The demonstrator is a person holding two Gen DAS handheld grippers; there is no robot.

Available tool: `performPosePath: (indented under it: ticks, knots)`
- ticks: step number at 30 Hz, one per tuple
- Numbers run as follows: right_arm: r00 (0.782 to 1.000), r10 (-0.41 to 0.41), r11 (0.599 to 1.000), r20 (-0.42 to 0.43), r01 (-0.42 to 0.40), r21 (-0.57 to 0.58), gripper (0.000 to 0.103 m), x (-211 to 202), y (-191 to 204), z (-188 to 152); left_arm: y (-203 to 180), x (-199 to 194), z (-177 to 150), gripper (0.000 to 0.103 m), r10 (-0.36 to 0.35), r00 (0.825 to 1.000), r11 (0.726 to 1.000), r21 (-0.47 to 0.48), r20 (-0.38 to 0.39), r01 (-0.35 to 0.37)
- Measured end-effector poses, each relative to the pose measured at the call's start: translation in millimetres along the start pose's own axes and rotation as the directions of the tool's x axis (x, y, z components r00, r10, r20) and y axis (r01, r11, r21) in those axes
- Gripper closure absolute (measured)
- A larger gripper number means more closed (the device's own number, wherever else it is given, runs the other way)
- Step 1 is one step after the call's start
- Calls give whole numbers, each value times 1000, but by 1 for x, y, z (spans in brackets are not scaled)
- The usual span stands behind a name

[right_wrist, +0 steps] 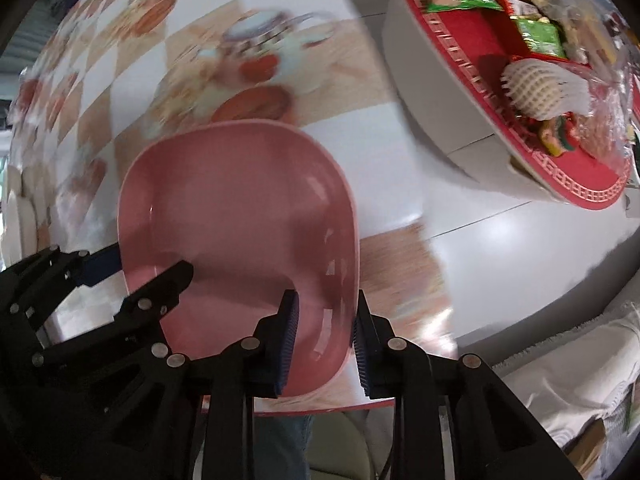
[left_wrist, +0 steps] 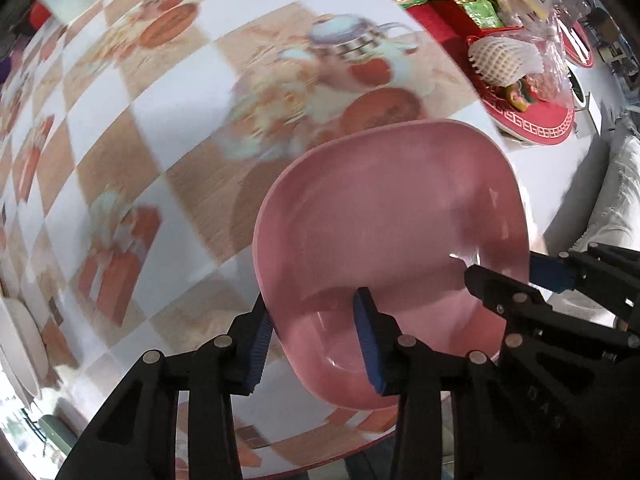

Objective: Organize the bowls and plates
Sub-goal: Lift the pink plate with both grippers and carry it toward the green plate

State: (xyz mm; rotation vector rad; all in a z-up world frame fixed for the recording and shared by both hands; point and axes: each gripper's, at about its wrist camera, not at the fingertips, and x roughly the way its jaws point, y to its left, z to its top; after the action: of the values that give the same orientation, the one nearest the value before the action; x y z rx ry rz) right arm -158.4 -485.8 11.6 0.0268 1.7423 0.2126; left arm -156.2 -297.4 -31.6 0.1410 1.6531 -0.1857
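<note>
Pink squarish bowl point(left_wrist: 384, 240) held clear above the checked table point(left_wrist: 120, 120), gripped at opposite sides of its rim. Left claw point(left_wrist: 316, 344) clamped over the left rim, one blue pad inside the wall, one outside. Right claw point(right_wrist: 324, 344) clamped likewise over the right rim, rim wall pinched between its ribbed pads.

Step in hand, by the look of it: carrying the bowl to wherever bowls are gathered. Best done by keeping both claws level with each other and moving them together, so no twist goes into the rim. Worth holding the bowl flat and lowering it straight, releasing only once the base is seated. Smooth, glossy plastic likely to slip if either grip loosens early.

Left wrist view alone showing white plates point(left_wrist: 20, 344) stacked at the table's far left edge, a likely gathering spot. Right wrist view showing more of the red tray point(right_wrist: 580, 184) of snack packets resting on a white box, and its clearance from the bowl: well apart. Blur in both views suggesting motion.
</note>
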Motion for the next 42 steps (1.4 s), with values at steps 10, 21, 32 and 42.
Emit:
performPosePath:
  ticks: [10,21,32,42]
  knots:
    - [999,3,985,-45,-11,-172,74,17,114,-33,73,6,-68,60,28,1000,993,-117,-12,-30]
    - [998,16,958,-57,-32,-284,74,32,227,-59,159,8,-137,60,48,998,966,-251,-32,-55]
    - [999,7,984,-48,-16,-180,74,35,225,-56,176,4,-135,57,63,998,961,-270,8,-59]
    - [999,-41,979,-23,36,-200,73,39,250,-75,189,2,-137,51,60,998,968,-247,31,-51]
